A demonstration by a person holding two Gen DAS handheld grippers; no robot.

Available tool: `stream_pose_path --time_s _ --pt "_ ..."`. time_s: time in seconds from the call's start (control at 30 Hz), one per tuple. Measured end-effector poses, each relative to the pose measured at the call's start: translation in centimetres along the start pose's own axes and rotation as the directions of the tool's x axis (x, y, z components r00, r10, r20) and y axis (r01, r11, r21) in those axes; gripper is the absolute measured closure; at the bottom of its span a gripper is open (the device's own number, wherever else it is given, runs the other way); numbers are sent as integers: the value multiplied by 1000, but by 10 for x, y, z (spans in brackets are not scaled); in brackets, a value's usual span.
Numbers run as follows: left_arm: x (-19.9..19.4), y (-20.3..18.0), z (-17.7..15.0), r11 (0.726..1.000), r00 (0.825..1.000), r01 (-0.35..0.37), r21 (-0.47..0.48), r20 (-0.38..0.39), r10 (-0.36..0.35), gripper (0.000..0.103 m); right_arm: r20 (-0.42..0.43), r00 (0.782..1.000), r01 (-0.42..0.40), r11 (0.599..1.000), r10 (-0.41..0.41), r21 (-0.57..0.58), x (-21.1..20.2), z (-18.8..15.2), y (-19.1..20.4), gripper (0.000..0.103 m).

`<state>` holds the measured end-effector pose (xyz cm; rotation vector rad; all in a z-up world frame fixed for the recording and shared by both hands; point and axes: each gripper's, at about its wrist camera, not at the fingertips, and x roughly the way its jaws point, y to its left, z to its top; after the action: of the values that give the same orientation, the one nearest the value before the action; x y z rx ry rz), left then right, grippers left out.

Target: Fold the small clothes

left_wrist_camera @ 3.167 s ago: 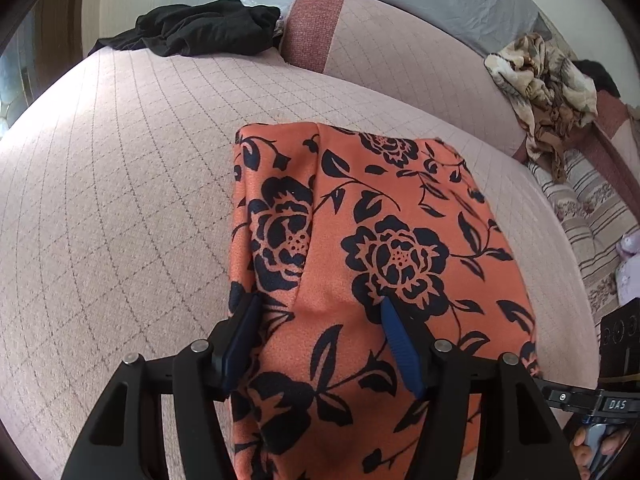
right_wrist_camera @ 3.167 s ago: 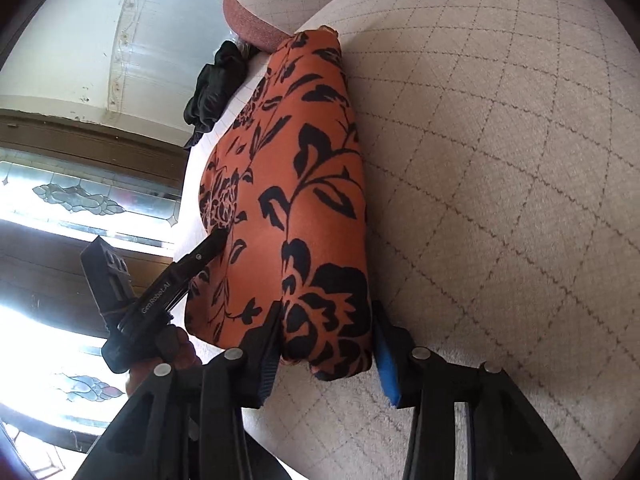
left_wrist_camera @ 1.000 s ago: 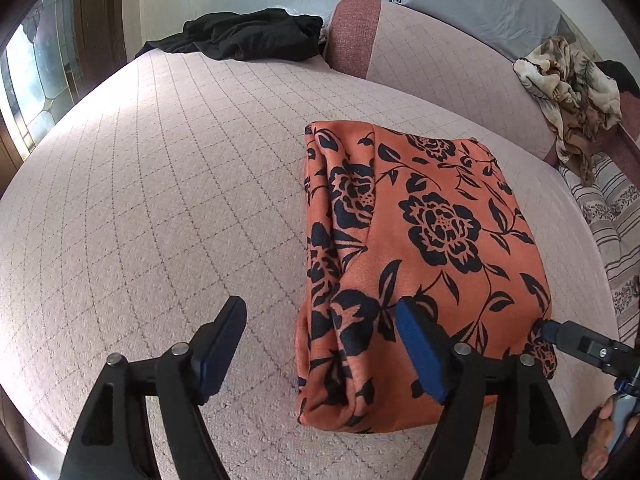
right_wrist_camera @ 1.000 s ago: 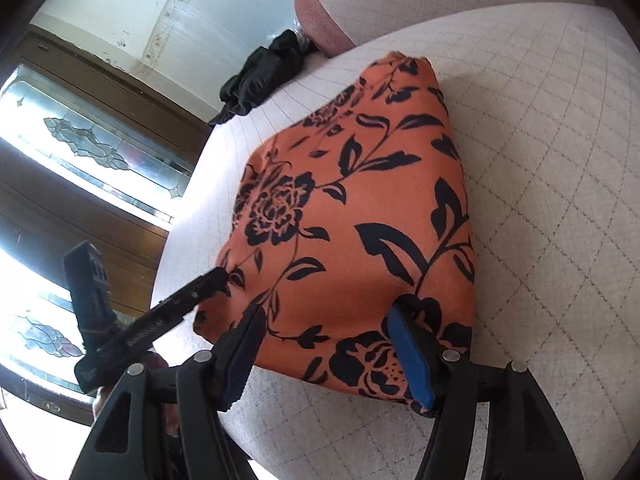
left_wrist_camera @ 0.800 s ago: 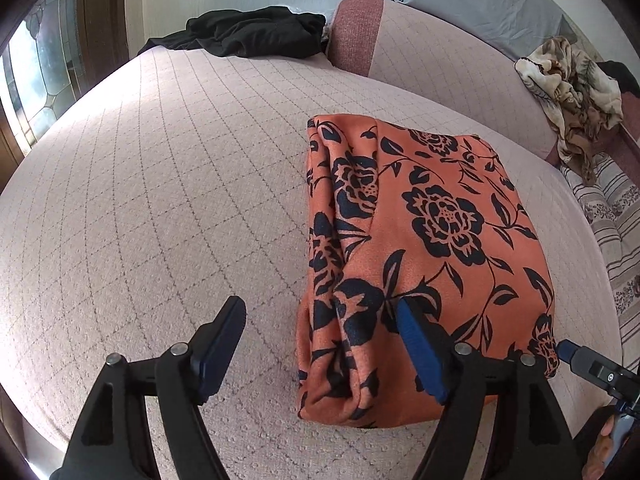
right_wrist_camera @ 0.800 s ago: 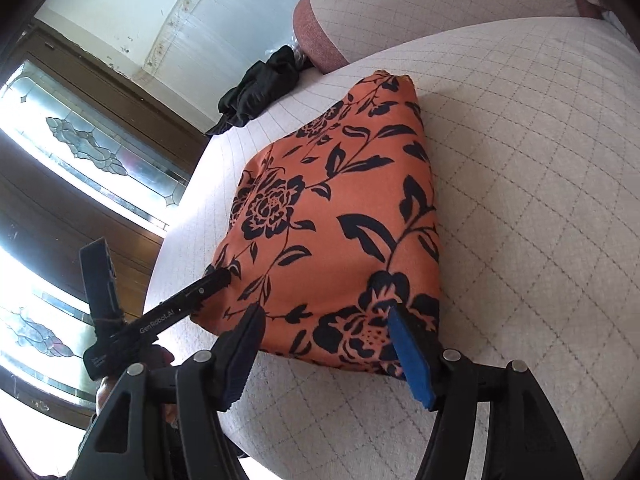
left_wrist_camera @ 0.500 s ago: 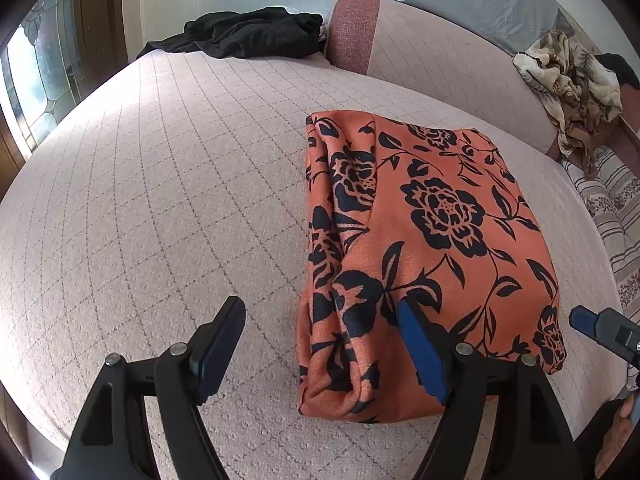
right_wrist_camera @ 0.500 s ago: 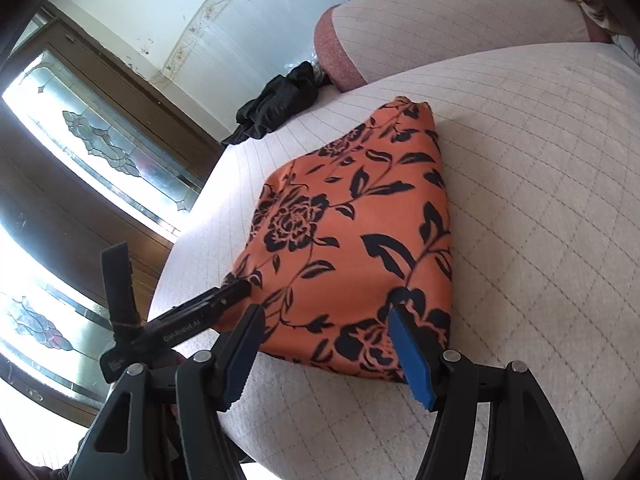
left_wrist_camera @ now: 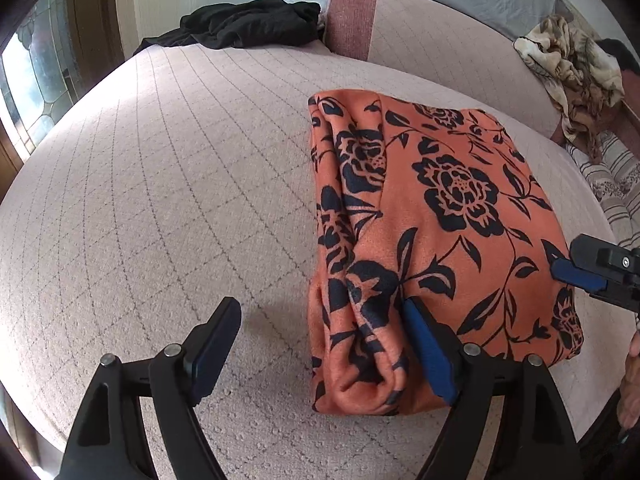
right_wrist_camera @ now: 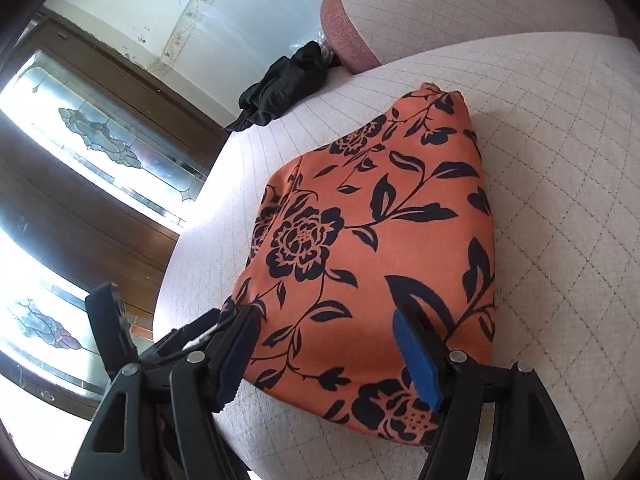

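An orange garment with a dark flower print (left_wrist_camera: pixel 452 216) lies folded into a thick rectangle on the quilted pink cushion (left_wrist_camera: pixel 160 200). My left gripper (left_wrist_camera: pixel 320 344) hovers at its near left corner. Its jaws are opening, and that corner sits between them with neither pad pressing on it. In the right wrist view the garment (right_wrist_camera: pixel 372 240) fills the middle. My right gripper (right_wrist_camera: pixel 324 332) is over its near edge, jaws opening, the cloth lying under and between the fingers but not pinched. The right gripper's blue fingertip (left_wrist_camera: pixel 572 274) shows at the garment's right side.
A black clothes pile (left_wrist_camera: pixel 248 24) lies at the far end of the cushion beside a red-edged backrest (left_wrist_camera: pixel 352 16). A beige patterned cloth (left_wrist_camera: pixel 576 68) and a striped cushion (left_wrist_camera: pixel 616 176) are at the right. Leaded-glass windows (right_wrist_camera: pixel 100 140) are beyond the left edge.
Three seconds ago both grippers were shut on the garment's near edge; they have since let go. Over the last second both jaws widened a little, and the right gripper drew back slightly.
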<state>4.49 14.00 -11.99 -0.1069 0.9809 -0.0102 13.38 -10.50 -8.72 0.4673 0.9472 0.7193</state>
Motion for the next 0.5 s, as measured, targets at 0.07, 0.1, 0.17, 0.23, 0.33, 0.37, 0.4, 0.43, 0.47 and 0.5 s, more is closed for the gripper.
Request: stream_pose_path --time_s 0.07,0.1,0.17,0.23,0.33,0.37,0.4,0.43,0.47,0.5 --pt "-2 3 0 1000 1000 10 -22 8 -10 18 -56 998 -2 999 4 40 10 8 -11 31" --pt "-3 4 1 1000 1000 16 -26 12 -16 18 -44 999 -17 999 20 50 7 14 -12 31" --pt "-1 5 1 999 1000 20 -26 14 -19 16 23 1000 -10 999 9 44 -7 27 -11 31" --pt "1 6 0 999 1000 23 -37 17 -23 14 85 996 -20 997 13 79 -17 45 -20 31" --pt "1 7 -1 999 1000 22 -35 22 -21 13 89 994 40 983 -57 178 -8 75 -50 31" --pt "1 6 -1 999 1000 20 -32 25 -19 13 75 994 59 978 -76 202 1 84 -62 31" --pt "1 7 -2 999 999 19 -32 26 -18 12 52 996 63 970 -78 235 11 92 -74 31" --pt "1 8 -1 999 1000 18 -33 26 -18 11 25 998 51 961 -60 272 22 97 -86 34" --pt "2 8 -1 999 999 20 -34 25 -19 11 -2 999 31 956 -32 293 34 101 -92 40" --pt "2 9 0 999 999 24 -35 25 -23 11 -16 1000 11 958 -7 287 43 102 -94 59"
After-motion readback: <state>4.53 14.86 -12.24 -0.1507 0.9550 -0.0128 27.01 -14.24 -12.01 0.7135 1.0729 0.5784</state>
